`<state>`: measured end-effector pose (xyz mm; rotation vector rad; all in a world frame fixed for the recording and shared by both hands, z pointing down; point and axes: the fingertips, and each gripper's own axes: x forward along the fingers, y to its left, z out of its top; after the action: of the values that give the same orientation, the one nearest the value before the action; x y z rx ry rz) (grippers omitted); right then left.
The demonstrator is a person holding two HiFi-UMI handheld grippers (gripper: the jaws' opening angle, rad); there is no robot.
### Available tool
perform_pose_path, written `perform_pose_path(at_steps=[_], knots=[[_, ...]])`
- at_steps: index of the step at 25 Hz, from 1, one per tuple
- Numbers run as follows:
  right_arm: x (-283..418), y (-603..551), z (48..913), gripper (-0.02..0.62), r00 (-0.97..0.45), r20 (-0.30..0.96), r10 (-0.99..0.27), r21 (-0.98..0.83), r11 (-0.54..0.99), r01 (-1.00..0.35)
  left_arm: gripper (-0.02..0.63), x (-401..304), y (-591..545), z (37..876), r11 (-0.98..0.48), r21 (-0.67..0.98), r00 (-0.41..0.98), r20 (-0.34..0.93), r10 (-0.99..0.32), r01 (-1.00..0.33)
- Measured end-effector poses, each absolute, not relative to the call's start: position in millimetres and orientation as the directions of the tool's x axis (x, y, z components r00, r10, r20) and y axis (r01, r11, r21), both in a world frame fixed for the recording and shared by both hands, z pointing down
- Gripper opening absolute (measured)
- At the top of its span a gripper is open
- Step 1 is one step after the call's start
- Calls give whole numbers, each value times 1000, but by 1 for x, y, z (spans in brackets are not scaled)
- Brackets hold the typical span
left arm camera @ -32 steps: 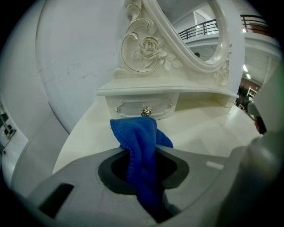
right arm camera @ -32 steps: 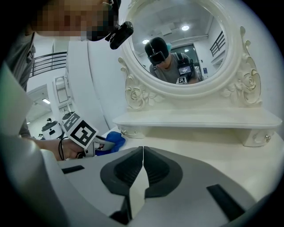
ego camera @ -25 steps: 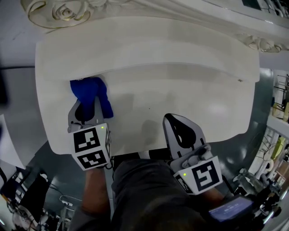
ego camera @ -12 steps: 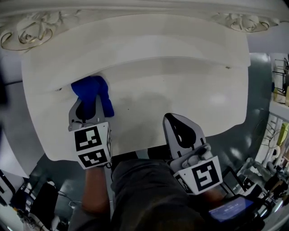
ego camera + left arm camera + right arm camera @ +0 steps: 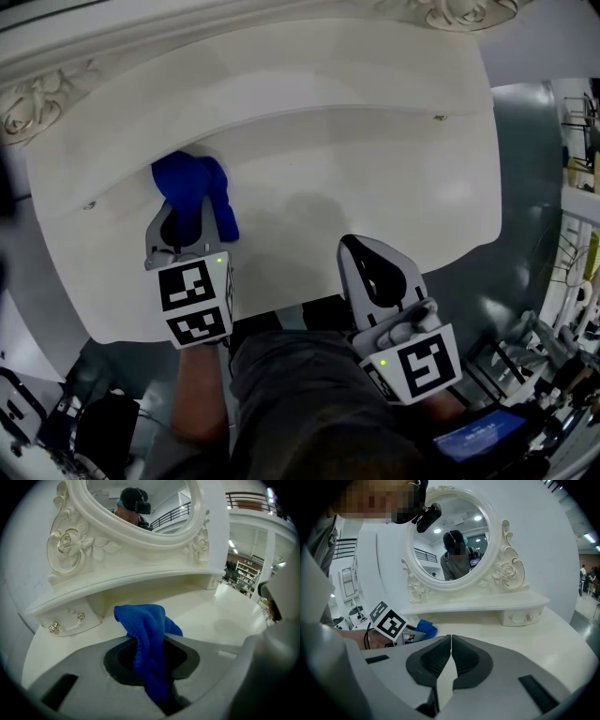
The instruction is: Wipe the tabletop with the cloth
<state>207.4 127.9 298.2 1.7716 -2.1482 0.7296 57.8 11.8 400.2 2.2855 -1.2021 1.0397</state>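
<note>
A bunched blue cloth (image 5: 194, 189) rests on the white tabletop (image 5: 356, 159) at its left side, near the raised back shelf. My left gripper (image 5: 184, 217) is shut on the blue cloth (image 5: 149, 634), which hangs out between the jaws in the left gripper view. My right gripper (image 5: 375, 270) hovers over the table's near edge at the right, jaws shut with nothing between them (image 5: 450, 644). The right gripper view shows the cloth (image 5: 423, 630) beside the left gripper's marker cube (image 5: 388, 620).
An ornate white mirror (image 5: 447, 541) stands on a raised shelf (image 5: 131, 581) with small drawers (image 5: 520, 617) at the back. The table's curved near edge (image 5: 281, 314) lies just ahead of the person's body. Grey floor and clutter (image 5: 544, 356) lie to the right.
In the head view the table has shifted leftward and turned under both grippers. The left gripper with the cloth now sits further right along the tabletop. Both grippers keep their places in the picture.
</note>
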Motion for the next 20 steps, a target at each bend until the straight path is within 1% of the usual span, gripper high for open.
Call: perform_pose_path(at_steps=[9,20], knots=[[240,148,293,15,-218,485,-847,-203,134,-970,86,97,38,398,-599,-28,385,742,-549,-800],[244,166,288,15,-270,458,-847,-180,209,-961,86,109,85,401,-591,-16,392,735,-554,-806]])
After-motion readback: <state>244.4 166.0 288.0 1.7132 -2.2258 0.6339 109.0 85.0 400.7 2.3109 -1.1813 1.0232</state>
